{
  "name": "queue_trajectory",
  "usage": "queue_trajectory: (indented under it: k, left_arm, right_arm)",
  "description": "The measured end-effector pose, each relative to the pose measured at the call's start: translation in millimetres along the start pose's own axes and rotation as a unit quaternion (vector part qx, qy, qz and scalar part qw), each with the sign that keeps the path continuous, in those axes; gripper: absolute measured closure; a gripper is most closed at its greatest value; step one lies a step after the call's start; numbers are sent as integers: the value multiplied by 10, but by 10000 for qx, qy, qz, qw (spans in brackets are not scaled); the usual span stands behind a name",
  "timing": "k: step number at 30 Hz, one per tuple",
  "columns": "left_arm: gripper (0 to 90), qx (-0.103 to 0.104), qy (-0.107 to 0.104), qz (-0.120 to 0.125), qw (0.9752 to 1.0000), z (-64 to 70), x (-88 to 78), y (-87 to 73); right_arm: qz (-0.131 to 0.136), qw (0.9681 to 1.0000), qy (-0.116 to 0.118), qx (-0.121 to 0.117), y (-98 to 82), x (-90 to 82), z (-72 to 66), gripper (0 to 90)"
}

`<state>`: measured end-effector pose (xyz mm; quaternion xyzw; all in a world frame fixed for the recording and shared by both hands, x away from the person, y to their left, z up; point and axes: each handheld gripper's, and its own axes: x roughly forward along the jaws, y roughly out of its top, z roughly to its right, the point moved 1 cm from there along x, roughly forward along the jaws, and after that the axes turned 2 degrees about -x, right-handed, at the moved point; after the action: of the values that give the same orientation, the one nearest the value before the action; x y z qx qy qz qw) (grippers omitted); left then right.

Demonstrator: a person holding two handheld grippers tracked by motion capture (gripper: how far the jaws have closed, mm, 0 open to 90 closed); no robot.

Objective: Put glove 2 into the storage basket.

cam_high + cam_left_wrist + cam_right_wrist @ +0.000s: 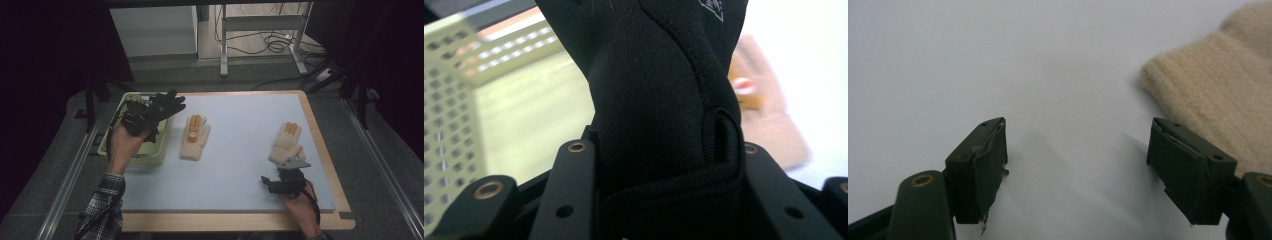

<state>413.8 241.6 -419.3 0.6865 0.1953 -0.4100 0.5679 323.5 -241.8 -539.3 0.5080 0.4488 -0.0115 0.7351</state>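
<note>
Sorting gloves off the desk [235, 165] into the perforated basket [150, 155] at far left: carry the black glove [167, 104], cuff clamped in the left tool [664, 165], fully past the rim before releasing, with the right tool [1078, 165] gaping just beside the near beige glove [1218, 95].

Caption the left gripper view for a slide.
Left gripper clamps a black glove's cuff above a perforated basket.

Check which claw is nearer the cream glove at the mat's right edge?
Right. The right claw sits open just below that cream glove, its cuff beside one jaw. The left claw is far across the mat, holding a black glove over the basket.
</note>
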Motion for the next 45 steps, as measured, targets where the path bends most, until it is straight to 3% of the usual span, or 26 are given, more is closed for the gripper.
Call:
queue_trajectory:
  k: [6,9,15,20,25,30,32,37,38,41,45]
  left_arm:
    - [629,-432,293,-226,9984,-338,110,-50]
    - [625,-625,458,-443,9960,-501,219,-86]
    - [622,-796,633,-716,9922,-661,410,-121]
    - [616,-1019,661,-927,9883,-797,582,-164]
    - [609,-1123,821,-1200,9830,-870,694,-200]
    - [586,-1084,984,-1554,9769,-914,811,-236]
    - [531,-1091,947,-1740,9741,-932,880,-253]
    - [210,-1139,821,-2053,9686,-954,929,-268]
    - [135,-1149,743,-2038,9694,-954,907,-260]
    - [68,-1246,543,-1760,9750,-972,774,-217]
    - [57,-1390,77,-1181,9832,-1009,538,-186]
  right_arm:
    - [0,10000,-1,2,0,1,0,237]
    - [0,10000,-1,2,0,1,0,237]
    - [2,10000,2,5,0,1,1,237]
    - [5,10000,2,6,0,2,1,237]
    - [6,10000,6,8,0,2,1,236]
    - [7,10000,2,6,0,2,1,237]
    - [7,10000,5,7,0,2,1,236]
    - [7,10000,6,6,0,2,1,236]
    - [7,10000,7,7,0,2,1,236]
    - [6,10000,4,5,0,2,1,236]
    - [6,10000,4,5,0,1,0,236]
